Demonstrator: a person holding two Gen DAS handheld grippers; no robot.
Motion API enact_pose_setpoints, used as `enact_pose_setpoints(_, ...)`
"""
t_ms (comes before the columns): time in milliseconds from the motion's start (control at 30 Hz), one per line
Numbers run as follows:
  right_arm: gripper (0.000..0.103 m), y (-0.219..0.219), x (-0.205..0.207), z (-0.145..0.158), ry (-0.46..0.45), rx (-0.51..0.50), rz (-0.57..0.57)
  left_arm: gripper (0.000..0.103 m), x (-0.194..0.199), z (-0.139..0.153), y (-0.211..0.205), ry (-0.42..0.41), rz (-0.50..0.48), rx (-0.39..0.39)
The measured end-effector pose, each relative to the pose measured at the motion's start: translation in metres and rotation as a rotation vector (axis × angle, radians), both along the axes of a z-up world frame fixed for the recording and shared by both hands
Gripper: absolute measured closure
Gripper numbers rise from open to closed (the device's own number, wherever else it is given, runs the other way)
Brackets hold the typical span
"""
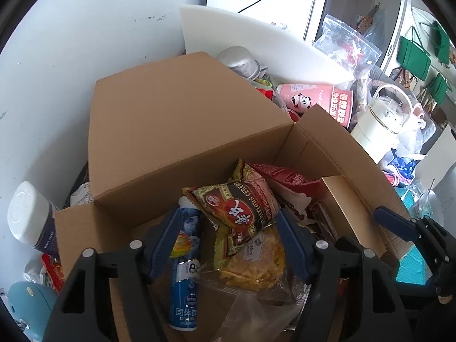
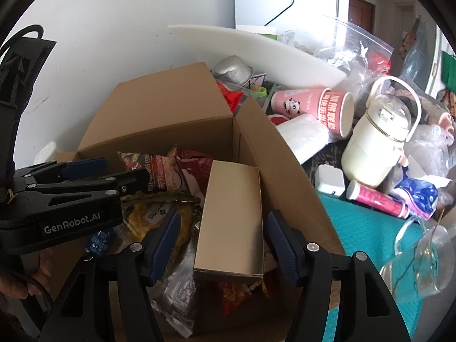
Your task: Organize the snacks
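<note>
Snacks lie inside the open cardboard box (image 1: 176, 131). The left gripper (image 1: 230, 228) stands with its jaws apart above a green and red cereal packet (image 1: 236, 208); the pads do not press on it. A blue tube (image 1: 185, 285) and a clear bag of yellow chips (image 1: 256, 268) lie below. The right gripper (image 2: 221, 236) is also apart, its fingers at both sides of a beige carton (image 2: 230, 219) without pressing on it.

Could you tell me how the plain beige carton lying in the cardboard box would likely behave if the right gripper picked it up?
The beige carton has flat sides and crisp edges, so it probably stays stiff between the right gripper pads. It looks like thin card, likely light and crushable if squeezed hard. It rests tilted on loose snack packets in the cardboard box, so a push may slide it.
</note>
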State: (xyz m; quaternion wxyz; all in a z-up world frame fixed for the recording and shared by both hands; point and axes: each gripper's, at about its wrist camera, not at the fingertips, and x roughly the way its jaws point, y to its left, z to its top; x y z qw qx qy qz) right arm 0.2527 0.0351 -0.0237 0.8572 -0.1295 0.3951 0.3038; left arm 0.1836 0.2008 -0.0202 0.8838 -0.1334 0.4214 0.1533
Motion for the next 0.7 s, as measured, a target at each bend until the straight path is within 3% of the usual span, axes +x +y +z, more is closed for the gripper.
enact_pose_setpoints(500, 0.039, -0.018, -0.029, 0.02, 0.0, 0.06, -0.024, 0.035, -0.032, 0.04, -0.016, -0.116, -0.061, 0.035)
enact_pose_setpoints(700, 0.039, -0.032, -0.056, 0.044, -0.053, 0.06, -0.035, 0.035, -0.058, 0.06, -0.027, -0.155, -0.084, 0.032)
